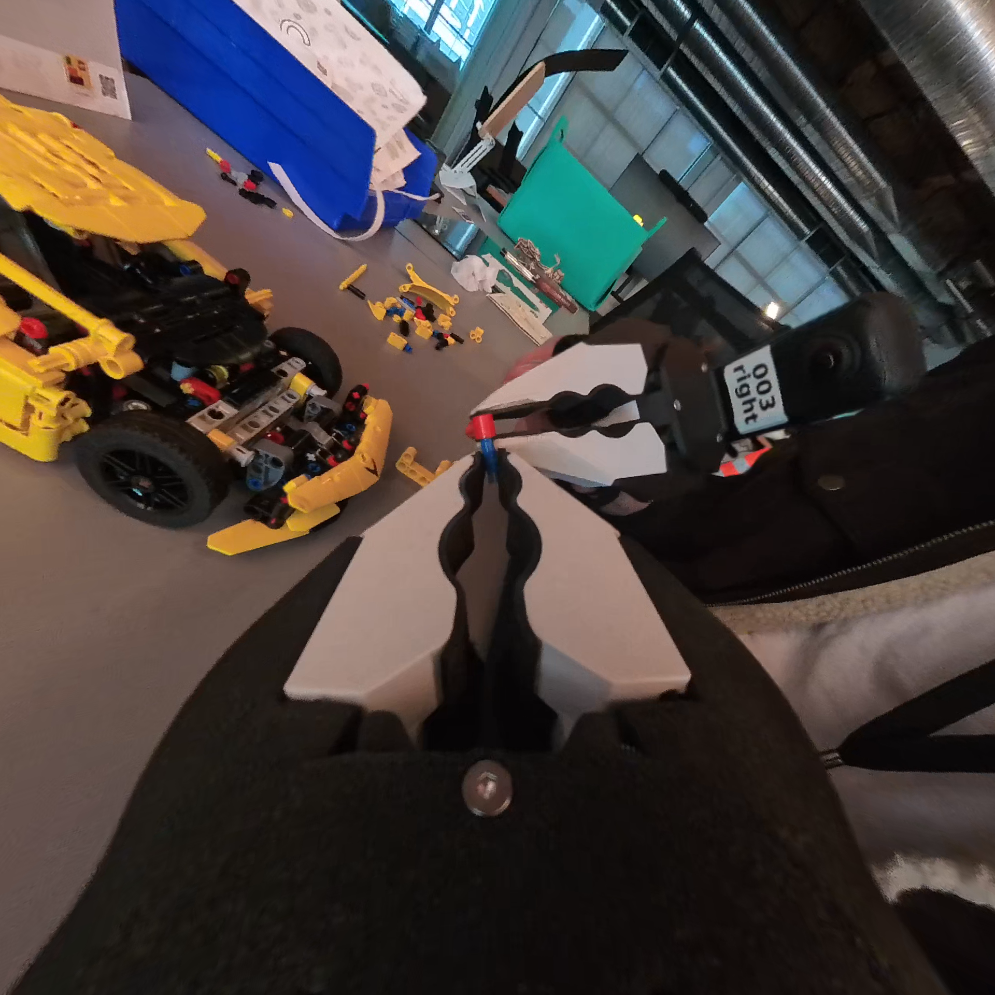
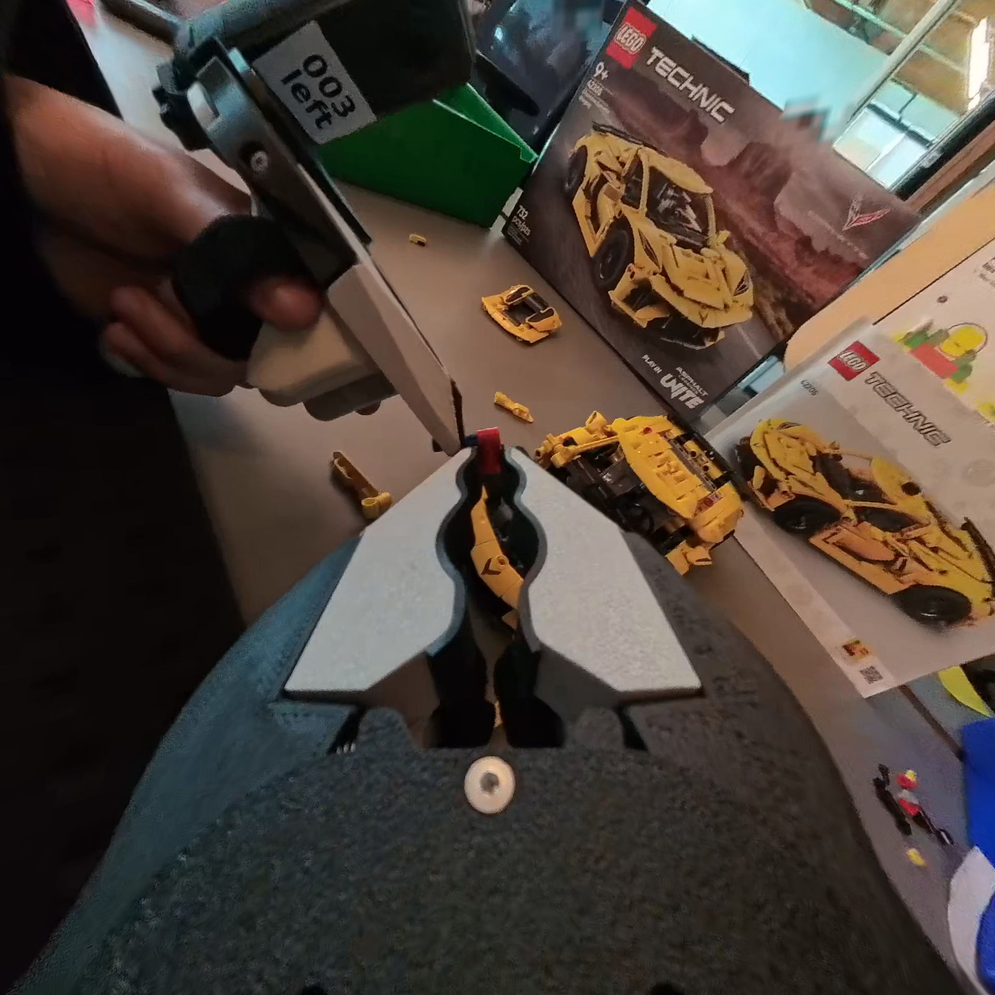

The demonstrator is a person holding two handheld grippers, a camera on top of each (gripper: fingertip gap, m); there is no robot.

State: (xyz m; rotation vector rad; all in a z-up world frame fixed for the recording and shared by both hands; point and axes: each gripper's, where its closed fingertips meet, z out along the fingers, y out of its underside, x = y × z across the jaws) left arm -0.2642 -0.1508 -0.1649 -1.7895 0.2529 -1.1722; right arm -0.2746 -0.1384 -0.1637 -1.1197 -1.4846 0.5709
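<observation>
Daylight comes from the windows (image 1: 754, 226) behind, bright and bluish, while the table (image 1: 107, 619) sits in softer, even light with faint shadows. Both views bend strongly at the edges — fisheye. The booklet (image 2: 872, 484) and near corners are blurred — motion smear.

Red bush (image 1: 481, 427), blue pin (image 1: 489, 451), yellow car (image 1: 161, 377)
</observation>
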